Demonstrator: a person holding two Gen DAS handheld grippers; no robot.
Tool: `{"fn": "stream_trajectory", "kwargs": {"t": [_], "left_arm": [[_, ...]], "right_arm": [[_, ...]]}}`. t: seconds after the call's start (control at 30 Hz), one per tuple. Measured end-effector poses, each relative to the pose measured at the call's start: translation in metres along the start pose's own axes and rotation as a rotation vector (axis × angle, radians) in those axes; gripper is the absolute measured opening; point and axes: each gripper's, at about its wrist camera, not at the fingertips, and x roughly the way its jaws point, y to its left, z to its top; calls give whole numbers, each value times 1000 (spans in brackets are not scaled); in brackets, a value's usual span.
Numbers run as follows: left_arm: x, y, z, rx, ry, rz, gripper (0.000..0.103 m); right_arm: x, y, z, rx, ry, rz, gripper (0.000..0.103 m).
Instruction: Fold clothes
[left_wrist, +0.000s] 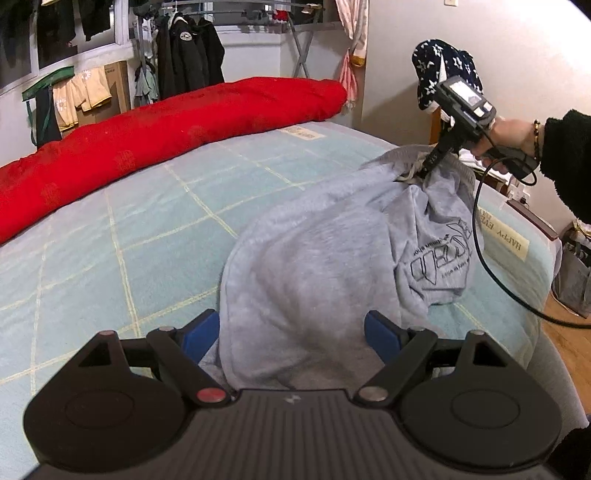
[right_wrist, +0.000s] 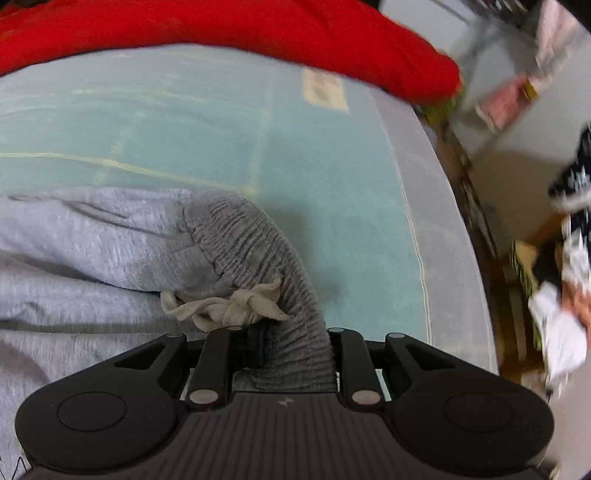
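Observation:
Grey sweatpants (left_wrist: 314, 266) with a black printed logo (left_wrist: 439, 258) lie bunched on the bed. In the left wrist view my left gripper (left_wrist: 291, 332) is open, its blue pads (left_wrist: 201, 334) spread wide on either side of the near end of the fabric. My right gripper (left_wrist: 417, 173), held by a hand in a black sleeve, pinches the far end and lifts it a little. In the right wrist view my right gripper (right_wrist: 291, 343) is shut on the ribbed waistband (right_wrist: 258, 251), beside the knotted drawstring (right_wrist: 229, 306). The fabric hides its fingertips.
The bed has a light blue checked sheet (left_wrist: 110, 240), with a long red quilt (left_wrist: 166, 125) along its far side. Its right edge drops to a wooden floor with a grey bag (left_wrist: 576, 273). Dark clothes (left_wrist: 188, 51) hang at the back. A black cable (left_wrist: 480, 229) trails from the right gripper.

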Motion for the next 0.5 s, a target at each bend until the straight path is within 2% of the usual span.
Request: {"fn": "stream_trajectory", "kwargs": {"t": [0.07, 0.1, 0.2, 0.23, 0.3, 0.4, 0.5], "left_arm": [[1, -1, 0, 0, 7, 0, 86], [2, -1, 0, -1, 11, 0, 86], [1, -2, -1, -10, 18, 7, 86], [0, -1, -2, -13, 19, 10, 86], [-3, 1, -5, -29, 18, 15, 86], [-10, 6, -12, -62, 16, 24, 86], [-16, 8, -18, -94, 15, 27, 86]], "right_arm": [[5, -5, -8, 27, 15, 27, 27], [5, -6, -11, 32, 15, 28, 32], [-7, -3, -14, 27, -19, 39, 37], [-13, -3, -15, 32, -37, 51, 39], [-28, -1, -16, 46, -83, 86, 55], [-58, 3, -26, 46, -165, 136, 62], [-80, 7, -44, 52, -215, 202, 63]]}}
